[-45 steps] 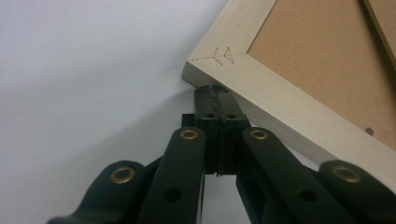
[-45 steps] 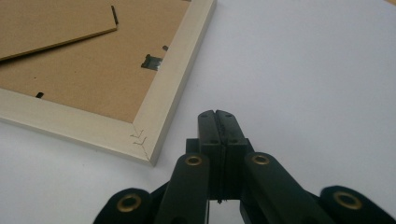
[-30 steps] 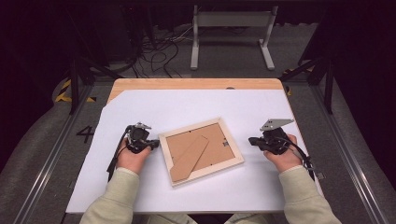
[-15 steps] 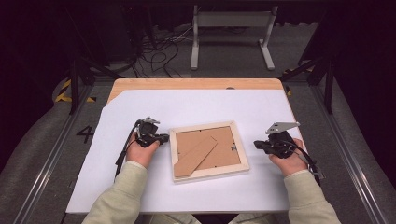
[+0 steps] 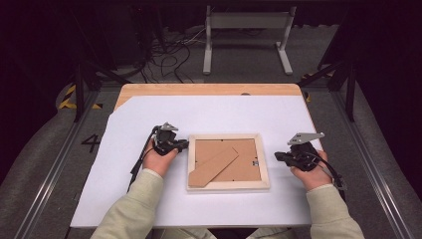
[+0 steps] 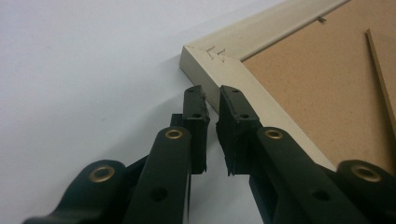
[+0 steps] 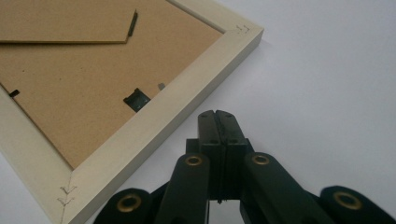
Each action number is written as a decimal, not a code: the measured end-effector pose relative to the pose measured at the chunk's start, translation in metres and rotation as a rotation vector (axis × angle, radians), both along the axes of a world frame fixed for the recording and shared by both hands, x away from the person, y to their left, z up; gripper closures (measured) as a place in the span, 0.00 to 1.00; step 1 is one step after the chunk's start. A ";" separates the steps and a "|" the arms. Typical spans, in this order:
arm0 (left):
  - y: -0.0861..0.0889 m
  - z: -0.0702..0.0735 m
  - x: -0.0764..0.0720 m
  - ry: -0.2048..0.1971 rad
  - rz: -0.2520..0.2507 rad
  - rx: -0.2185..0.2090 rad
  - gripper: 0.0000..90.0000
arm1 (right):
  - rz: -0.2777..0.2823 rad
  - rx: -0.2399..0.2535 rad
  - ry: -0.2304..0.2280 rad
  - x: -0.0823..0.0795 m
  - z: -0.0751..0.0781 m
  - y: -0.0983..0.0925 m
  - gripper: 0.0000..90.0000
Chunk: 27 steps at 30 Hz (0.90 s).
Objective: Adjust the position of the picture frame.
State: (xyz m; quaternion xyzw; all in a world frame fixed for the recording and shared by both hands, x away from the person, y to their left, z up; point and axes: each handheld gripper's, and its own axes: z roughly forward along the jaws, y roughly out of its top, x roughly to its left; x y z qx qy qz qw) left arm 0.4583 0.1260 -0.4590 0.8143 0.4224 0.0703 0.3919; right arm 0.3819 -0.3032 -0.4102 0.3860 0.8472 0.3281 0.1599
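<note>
Wooden frame (image 5: 228, 162) between 2 tongs

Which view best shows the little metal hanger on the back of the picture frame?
The right gripper view: the hanger sits large and sharp on the brown backing, beside the frame rail. The high view shows it as a tiny dark speck near the right rail. The left gripper view takes in the frame's opposite corner, not the hanger.
</note>
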 end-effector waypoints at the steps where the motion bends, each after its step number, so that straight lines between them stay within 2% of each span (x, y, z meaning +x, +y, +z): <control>1: 0.000 0.000 0.000 0.005 -0.002 0.000 0.90 | -0.001 -0.001 -0.002 0.000 0.000 0.000 1.00; 3: 0.001 0.000 -0.001 0.019 -0.007 -0.005 0.88 | -0.001 -0.001 -0.001 0.000 0.000 -0.001 1.00; 7: 0.003 0.003 -0.003 0.021 -0.012 0.005 0.78 | 0.001 0.002 -0.005 0.001 0.000 -0.001 1.00; 10: 0.006 0.010 -0.009 -0.014 -0.023 0.034 0.76 | 0.000 0.005 -0.008 0.001 0.002 -0.001 1.00; 11: 0.007 0.013 -0.011 -0.016 -0.027 0.030 0.75 | 0.002 0.007 -0.015 0.002 0.003 -0.001 1.00; 13: 0.011 0.019 -0.016 -0.048 -0.031 0.038 0.73 | 0.007 0.015 -0.023 0.002 0.004 -0.001 1.00; 17: 0.017 0.033 -0.027 -0.114 -0.055 0.015 0.70 | 0.020 0.035 -0.053 0.000 0.008 -0.004 1.00; 21: 0.020 0.039 -0.032 -0.142 -0.067 0.009 0.67 | 0.028 0.053 -0.087 -0.003 0.014 -0.008 1.00; 22: 0.021 0.041 -0.034 -0.151 -0.076 0.007 0.67 | 0.028 0.053 -0.087 -0.003 0.014 -0.008 1.00; 23: 0.021 0.045 -0.039 -0.169 -0.089 0.007 0.66 | 0.039 0.069 -0.112 -0.005 0.017 -0.010 0.99; 25: 0.021 0.050 -0.044 -0.198 -0.114 0.028 0.65 | 0.047 0.080 -0.129 -0.006 0.019 -0.011 0.97; 27: 0.022 0.054 -0.048 -0.207 -0.135 0.028 0.64 | 0.053 0.088 -0.143 -0.007 0.021 -0.013 0.95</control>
